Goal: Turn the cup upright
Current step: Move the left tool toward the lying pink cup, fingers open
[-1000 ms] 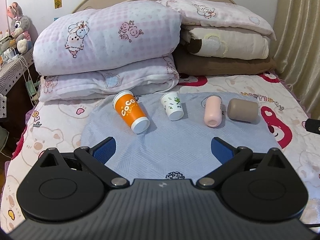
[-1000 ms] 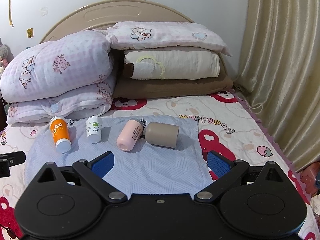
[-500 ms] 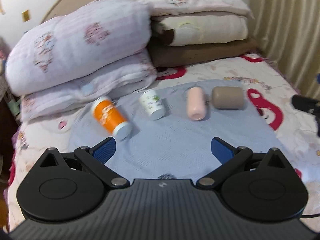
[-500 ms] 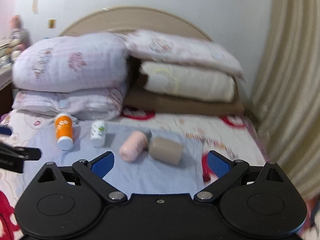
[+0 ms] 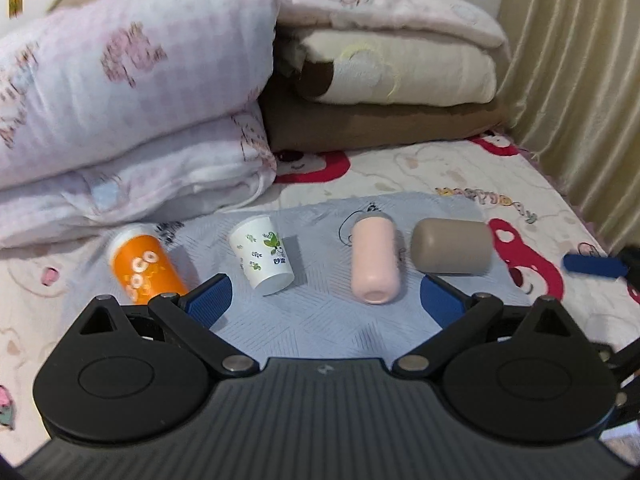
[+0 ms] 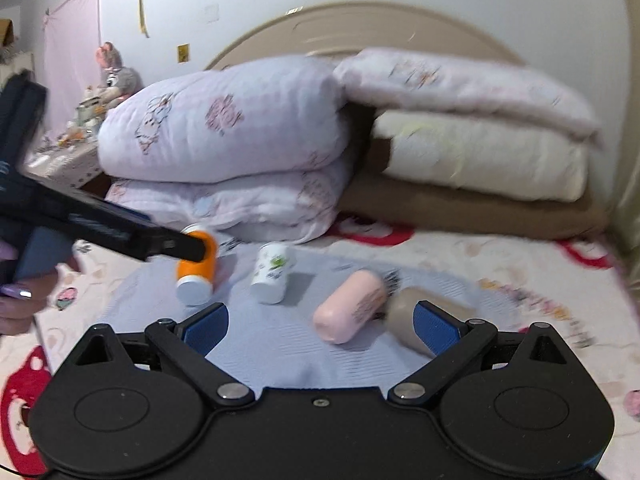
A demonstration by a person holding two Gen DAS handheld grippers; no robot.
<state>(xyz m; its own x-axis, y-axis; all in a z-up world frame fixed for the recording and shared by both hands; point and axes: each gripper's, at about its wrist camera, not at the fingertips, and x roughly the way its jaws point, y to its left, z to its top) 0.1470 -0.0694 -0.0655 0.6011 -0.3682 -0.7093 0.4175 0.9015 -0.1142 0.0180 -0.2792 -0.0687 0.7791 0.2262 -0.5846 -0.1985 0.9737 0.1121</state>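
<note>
A bed (image 5: pixel 460 176) with a cartoon-print sheet carries stacked quilts (image 5: pixel 132 120) and folded blankets (image 5: pixel 396 76) against the headboard (image 6: pixel 360 28). In front of them lies a blue mat (image 5: pixel 320 320), and on it four cups rest on their sides in a row, each apart from the next except the last two, which lie just beside each other: orange cup (image 5: pixel 142 266), white cup (image 5: pixel 262 254), pink cup (image 5: pixel 374 258), brown cup (image 5: pixel 452 246). The left gripper (image 5: pixel 326 300) hangs over the mat's near part, fingers spread wide and holding nothing. The right gripper (image 6: pixel 320 322) is likewise spread and empty, one finger (image 6: pixel 434 324) overlapping the brown cup in view.
</note>
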